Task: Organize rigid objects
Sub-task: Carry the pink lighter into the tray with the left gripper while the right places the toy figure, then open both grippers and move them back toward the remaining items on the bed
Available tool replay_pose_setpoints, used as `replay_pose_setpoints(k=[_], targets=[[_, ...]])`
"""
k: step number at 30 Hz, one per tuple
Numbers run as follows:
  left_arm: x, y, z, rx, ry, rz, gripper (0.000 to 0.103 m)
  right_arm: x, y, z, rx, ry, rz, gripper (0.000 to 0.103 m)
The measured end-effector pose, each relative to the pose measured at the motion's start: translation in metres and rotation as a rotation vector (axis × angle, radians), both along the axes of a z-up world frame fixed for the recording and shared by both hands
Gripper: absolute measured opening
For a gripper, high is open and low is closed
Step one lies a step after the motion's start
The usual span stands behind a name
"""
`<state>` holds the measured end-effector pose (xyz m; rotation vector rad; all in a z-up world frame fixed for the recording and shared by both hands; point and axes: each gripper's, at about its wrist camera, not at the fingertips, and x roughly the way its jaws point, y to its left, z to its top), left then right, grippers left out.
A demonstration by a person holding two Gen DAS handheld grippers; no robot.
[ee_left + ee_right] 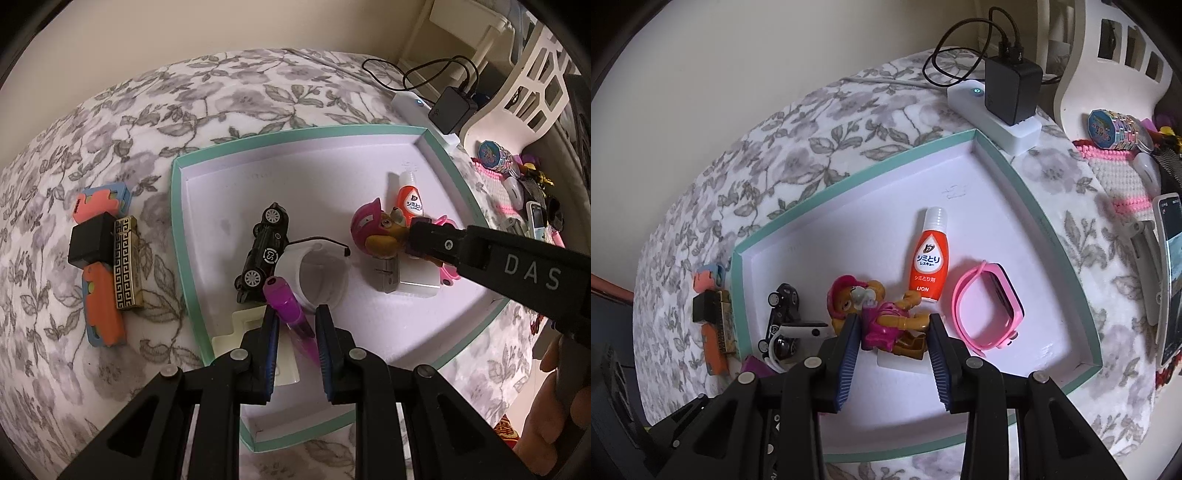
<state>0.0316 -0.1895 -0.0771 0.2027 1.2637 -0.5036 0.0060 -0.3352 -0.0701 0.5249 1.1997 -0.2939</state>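
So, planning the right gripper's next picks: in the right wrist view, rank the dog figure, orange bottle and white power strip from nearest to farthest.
1. dog figure, between the right gripper fingers.
2. orange bottle, just beyond, mid-tray.
3. white power strip, outside the tray's far corner.

The floral bedspread (pixel 110 155) looks like soft, matt, slightly fuzzy cloth, while the shallow box lid (pixel 798 206) on it is smooth matt cardboard with a teal paper rim. Inside lie glossy hard plastic things: the black toy car (pixel 264 245), the pup figure (pixel 875 314) and the orange stain-remover bottle (pixel 929 258), beside a pink watch (pixel 988 310) with a smooth rubbery strap. On the cloth, the patterned lighter (pixel 127 262) shows a brassy metal sheen, and both grippers have matt black plastic arms with ribbed blue pads (pixel 849 354).
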Motion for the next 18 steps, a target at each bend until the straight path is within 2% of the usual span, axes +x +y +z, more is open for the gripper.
replay_pose_setpoints(k=[7,9,11,18], targets=[[-0.001,0.0,0.003,-0.009,0.015,-0.003,0.024,0.001,0.004,0.007,-0.018,0.004,0.013,0.041],[-0.001,0.0,0.006,-0.019,0.01,-0.003,0.032,0.001,0.004,0.012,-0.037,-0.002,0.012,0.047],[-0.002,0.001,0.01,-0.026,-0.001,0.001,0.035,0.0,0.003,0.017,-0.045,-0.013,0.009,0.049],[0.002,0.01,0.025,-0.076,-0.026,0.021,0.035,-0.003,0.002,0.03,-0.06,-0.055,-0.004,0.049]])
